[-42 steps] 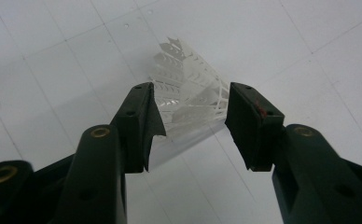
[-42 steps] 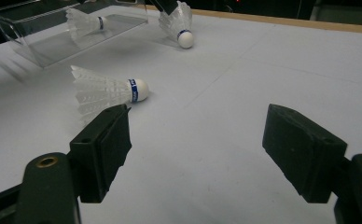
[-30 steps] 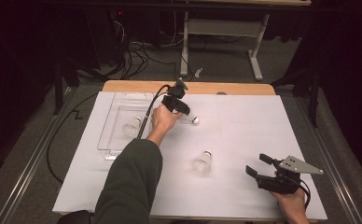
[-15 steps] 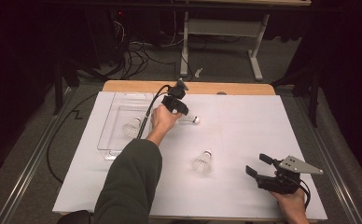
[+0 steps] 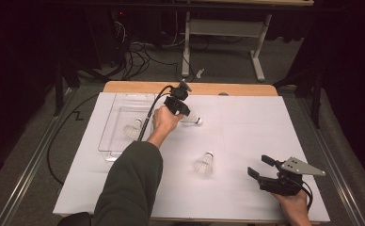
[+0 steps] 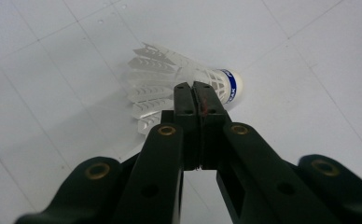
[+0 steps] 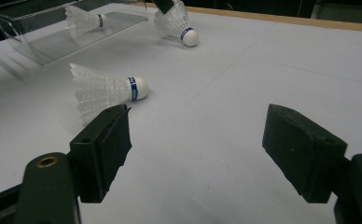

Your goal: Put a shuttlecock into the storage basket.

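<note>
White sheeting covers the worktop [image 5: 246,127]. At its far left a clear plastic tray [image 5: 111,123] holds one shuttlecock [image 5: 132,128]. Just right of the tray, the left tongs [image 6: 192,88] have just closed, clamping the feathers of a second shuttlecock [image 6: 170,79]. The right tongs [image 7: 195,140] stand wide apart near a third shuttlecock [image 7: 105,89].

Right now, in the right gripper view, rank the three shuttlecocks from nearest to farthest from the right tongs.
1. The loose shuttlecock, lying on the white mat just ahead of the right tongs, toward their left jaw.
2. The shuttlecock under the left tongs, farther back, near the middle.
3. The shuttlecock in the clear tray, far left; only slightly beyond the second.
</note>
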`<state>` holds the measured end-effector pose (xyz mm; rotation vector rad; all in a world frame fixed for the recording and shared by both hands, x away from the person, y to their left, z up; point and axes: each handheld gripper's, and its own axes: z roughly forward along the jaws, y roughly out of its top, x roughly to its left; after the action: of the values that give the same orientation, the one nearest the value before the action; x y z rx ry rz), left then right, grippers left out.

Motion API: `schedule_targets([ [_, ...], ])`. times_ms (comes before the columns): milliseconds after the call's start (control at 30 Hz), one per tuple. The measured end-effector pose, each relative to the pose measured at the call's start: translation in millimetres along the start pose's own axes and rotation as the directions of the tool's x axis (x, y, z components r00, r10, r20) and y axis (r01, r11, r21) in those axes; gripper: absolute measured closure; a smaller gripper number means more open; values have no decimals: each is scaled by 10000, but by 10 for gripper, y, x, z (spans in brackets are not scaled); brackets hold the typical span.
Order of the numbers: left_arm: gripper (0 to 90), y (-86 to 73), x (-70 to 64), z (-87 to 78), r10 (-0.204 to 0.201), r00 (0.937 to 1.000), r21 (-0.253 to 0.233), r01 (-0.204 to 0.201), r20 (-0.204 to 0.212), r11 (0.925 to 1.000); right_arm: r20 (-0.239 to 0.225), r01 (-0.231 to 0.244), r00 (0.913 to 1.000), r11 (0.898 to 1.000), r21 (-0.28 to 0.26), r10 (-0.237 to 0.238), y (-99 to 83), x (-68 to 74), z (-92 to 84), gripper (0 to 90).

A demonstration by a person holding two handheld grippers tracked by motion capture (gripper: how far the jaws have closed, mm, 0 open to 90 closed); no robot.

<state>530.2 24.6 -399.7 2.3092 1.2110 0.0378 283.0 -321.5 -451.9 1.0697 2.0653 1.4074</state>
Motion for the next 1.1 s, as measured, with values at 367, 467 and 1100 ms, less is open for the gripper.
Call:
schedule_targets([
  [367, 900, 8, -46, -81, 87, 9995, -99, -84, 295, 9999, 6, 4, 10000, 10000, -8, -4, 0, 1, -1, 237],
  [467, 900, 4, -58, -126, 194, 9994, -104, -191, 303, 9998, 8, 15, 10000, 10000, -4, -15, 0, 2, 0, 238],
  [1100, 900, -50, -158, -358, 740, 9969, -430, -728, 266, 9964, 36, 11, 10000, 10000, -29, -11, 1, 4, -3, 238],
])
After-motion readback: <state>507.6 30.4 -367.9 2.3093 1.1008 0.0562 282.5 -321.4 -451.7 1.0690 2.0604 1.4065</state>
